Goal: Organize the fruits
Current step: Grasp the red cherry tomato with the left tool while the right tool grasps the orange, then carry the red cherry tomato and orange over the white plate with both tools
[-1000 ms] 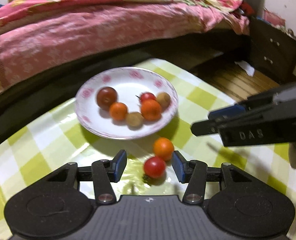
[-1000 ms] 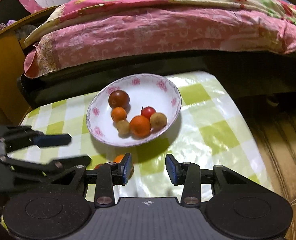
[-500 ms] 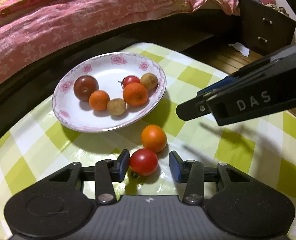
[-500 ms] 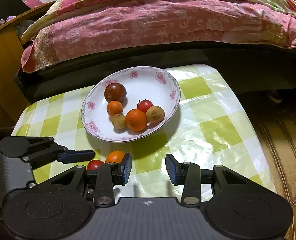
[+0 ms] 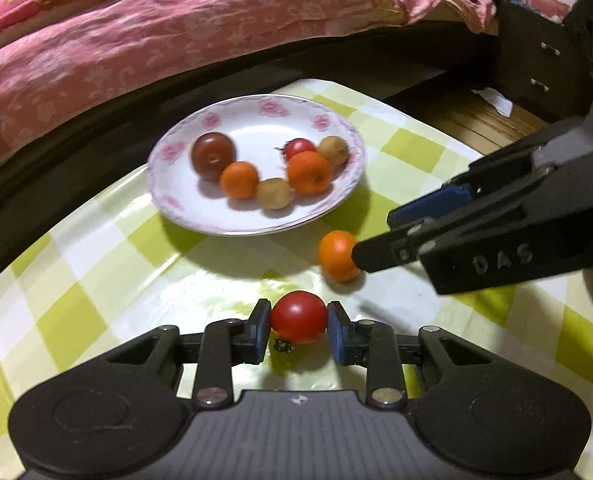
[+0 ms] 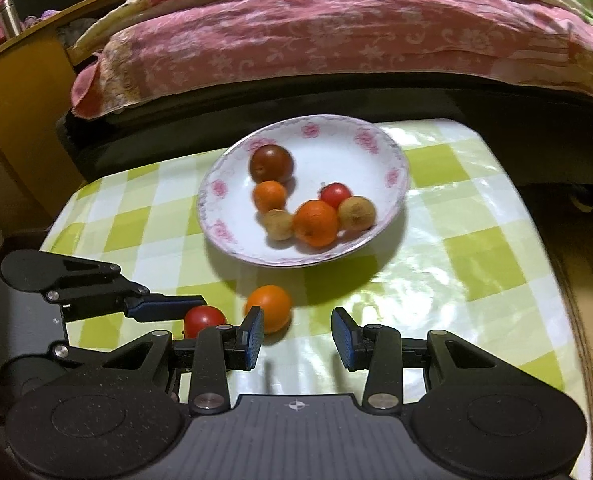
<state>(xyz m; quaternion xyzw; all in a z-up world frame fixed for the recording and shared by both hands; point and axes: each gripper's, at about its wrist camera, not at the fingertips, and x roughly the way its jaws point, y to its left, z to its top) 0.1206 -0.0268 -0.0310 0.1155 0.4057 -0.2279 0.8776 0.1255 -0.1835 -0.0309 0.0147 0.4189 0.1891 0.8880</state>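
Observation:
My left gripper [image 5: 299, 330] is shut on a red tomato [image 5: 299, 317], just above the checked tablecloth; the tomato also shows in the right wrist view [image 6: 203, 320]. A small orange [image 5: 336, 255] lies on the cloth in front of it, touching the tip of my right gripper's finger. In the right wrist view my right gripper [image 6: 298, 338] is open and empty, with the orange [image 6: 270, 307] just beyond its left finger. A white flowered plate [image 5: 176, 200] behind holds several fruits: a dark tomato, oranges, a red tomato and brown fruits.
The small table has a green-and-white checked cloth [image 6: 476, 248]. A bed with a pink quilt [image 5: 176, 32] stands close behind. A dark drawer unit [image 5: 536, 68] is at the far right, a yellow cabinet [image 6: 12, 128] at the left. Wooden floor lies beyond the table's right edge.
My left gripper closed on the red tomato and holds it. My right gripper moved down and forward toward the loose orange; its finger now touches it.

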